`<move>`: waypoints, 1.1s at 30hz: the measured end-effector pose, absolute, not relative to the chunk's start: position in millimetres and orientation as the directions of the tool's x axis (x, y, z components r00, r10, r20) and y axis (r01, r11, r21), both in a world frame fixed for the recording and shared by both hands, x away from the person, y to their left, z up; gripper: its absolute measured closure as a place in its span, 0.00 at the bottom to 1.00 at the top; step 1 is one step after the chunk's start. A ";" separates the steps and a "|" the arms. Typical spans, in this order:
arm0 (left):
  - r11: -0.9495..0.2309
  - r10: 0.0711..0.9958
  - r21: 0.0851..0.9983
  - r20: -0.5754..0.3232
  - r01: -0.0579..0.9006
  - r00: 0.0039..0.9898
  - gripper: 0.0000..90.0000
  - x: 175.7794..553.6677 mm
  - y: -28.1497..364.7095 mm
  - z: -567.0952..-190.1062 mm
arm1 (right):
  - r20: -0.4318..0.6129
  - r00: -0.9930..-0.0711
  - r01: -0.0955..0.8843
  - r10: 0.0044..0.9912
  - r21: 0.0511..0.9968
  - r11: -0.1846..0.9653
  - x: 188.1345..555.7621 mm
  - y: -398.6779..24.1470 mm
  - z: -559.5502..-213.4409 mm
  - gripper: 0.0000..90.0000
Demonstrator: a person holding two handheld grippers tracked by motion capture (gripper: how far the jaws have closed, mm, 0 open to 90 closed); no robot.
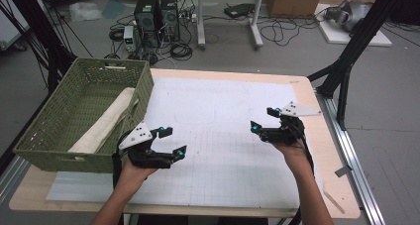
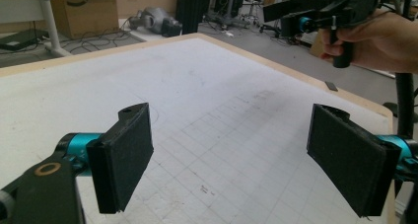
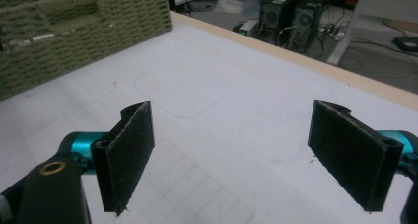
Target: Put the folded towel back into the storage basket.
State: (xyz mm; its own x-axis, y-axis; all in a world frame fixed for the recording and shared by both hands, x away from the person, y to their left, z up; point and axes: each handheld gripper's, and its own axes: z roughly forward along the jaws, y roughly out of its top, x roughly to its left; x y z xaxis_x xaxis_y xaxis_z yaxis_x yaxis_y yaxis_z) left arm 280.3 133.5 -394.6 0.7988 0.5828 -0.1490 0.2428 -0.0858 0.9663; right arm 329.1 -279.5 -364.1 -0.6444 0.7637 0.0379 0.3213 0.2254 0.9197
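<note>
Left gripper point(image 1: 169, 141) hovers over the white gridded mat point(image 1: 223, 136), jaws spread wide and holding nothing, just right of the green woven basket point(image 1: 59, 136) containing a folded cream cloth point(image 1: 106, 121). Right gripper point(image 1: 265, 120) hangs farther right, jaws likewise apart and empty

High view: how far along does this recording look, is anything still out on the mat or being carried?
Looks finished or nearly so. Done: a folded cream cloth lies inside the green woven basket at the table's left. In hand: nothing; the left gripper and right gripper are both open and empty above the white grid mat. Left: nothing visible on the mat to pick up.
</note>
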 end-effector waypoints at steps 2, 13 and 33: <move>-0.096 0.583 0.966 -0.142 0.241 0.800 0.20 282.1 132.4 -400.9 | 0.044 -0.639 0.314 0.768 0.927 0.207 319.7 -285.9 -372.3 0.18; -0.126 0.579 0.952 -0.157 0.278 0.800 0.21 287.3 130.9 -421.8 | -0.090 -0.550 0.274 0.830 0.920 0.281 273.2 -308.7 -391.9 0.18; -0.137 0.575 0.953 -0.146 0.271 0.805 0.21 281.6 120.1 -428.7 | -0.035 -0.502 0.332 0.864 0.915 0.230 239.3 -336.5 -421.9 0.18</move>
